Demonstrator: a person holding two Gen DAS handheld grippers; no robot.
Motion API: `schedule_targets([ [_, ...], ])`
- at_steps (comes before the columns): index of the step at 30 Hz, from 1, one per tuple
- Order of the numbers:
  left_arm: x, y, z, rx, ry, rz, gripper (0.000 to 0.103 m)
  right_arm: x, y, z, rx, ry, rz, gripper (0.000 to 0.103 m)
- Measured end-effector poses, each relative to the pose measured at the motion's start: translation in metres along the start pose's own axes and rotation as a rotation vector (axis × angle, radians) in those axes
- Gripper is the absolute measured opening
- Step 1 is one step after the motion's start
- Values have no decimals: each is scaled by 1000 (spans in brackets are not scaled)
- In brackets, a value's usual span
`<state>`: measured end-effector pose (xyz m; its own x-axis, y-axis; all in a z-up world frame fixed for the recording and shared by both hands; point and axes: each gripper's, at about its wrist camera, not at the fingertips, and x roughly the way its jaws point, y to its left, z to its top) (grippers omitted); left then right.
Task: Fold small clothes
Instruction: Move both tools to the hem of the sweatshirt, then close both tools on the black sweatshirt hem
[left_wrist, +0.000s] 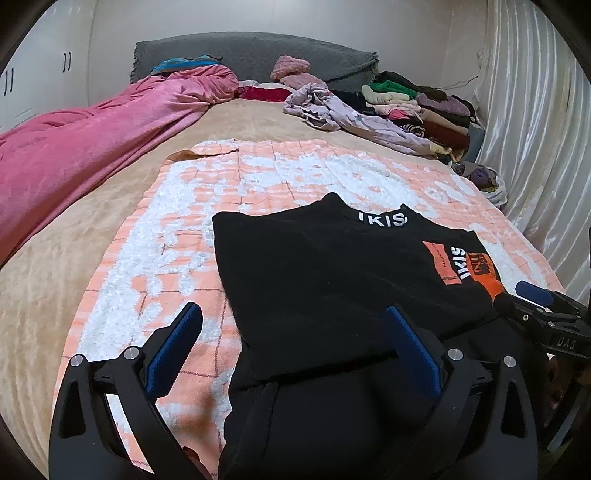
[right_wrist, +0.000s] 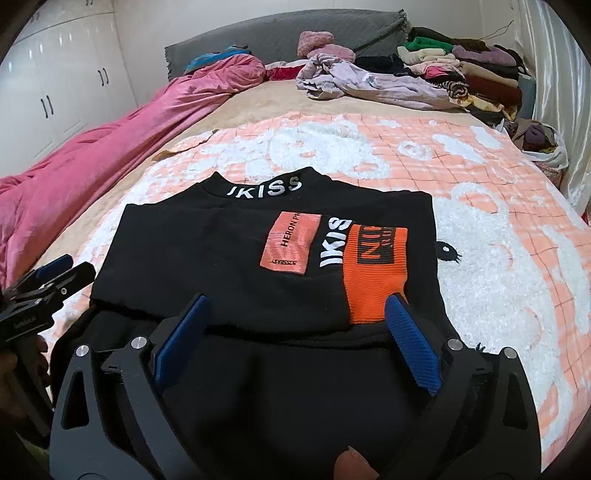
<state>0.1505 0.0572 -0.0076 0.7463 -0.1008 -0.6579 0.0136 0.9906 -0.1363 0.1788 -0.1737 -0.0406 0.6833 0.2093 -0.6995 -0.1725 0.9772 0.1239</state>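
Evidently, a fold is under way: the black sweatshirt (right_wrist: 229, 258) is laid on the peach blanket (right_wrist: 480, 192), sleeves tucked in. Both the left gripper (left_wrist: 291, 350) and right gripper (right_wrist: 295, 332) are spread wide, gripping nothing. Next, the near hem probably needs pinching and carrying toward the collar.

My left gripper (left_wrist: 293, 338) is a matte black forked frame with ribbed blue finger pads (left_wrist: 412, 349) and round silver screws (left_wrist: 455, 354). My right gripper (right_wrist: 297, 325), identically built, carries white "DAS" lettering on its side. A bare fingertip (right_wrist: 351, 463) shows below its frame.
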Motion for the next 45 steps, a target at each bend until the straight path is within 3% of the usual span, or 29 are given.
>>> schedule_targets([
  [15, -26, -9, -6, 24, -33, 26, 98, -35, -4, -6, 10, -21, -8, 92],
  [32, -87, -18, -19, 12, -97, 39, 98, -69, -8, -21, -6, -41, 4, 92],
  [45, -106, -18, -38, 18, -81, 83, 98, -88, -23, -41, -25, -22, -6, 92],
])
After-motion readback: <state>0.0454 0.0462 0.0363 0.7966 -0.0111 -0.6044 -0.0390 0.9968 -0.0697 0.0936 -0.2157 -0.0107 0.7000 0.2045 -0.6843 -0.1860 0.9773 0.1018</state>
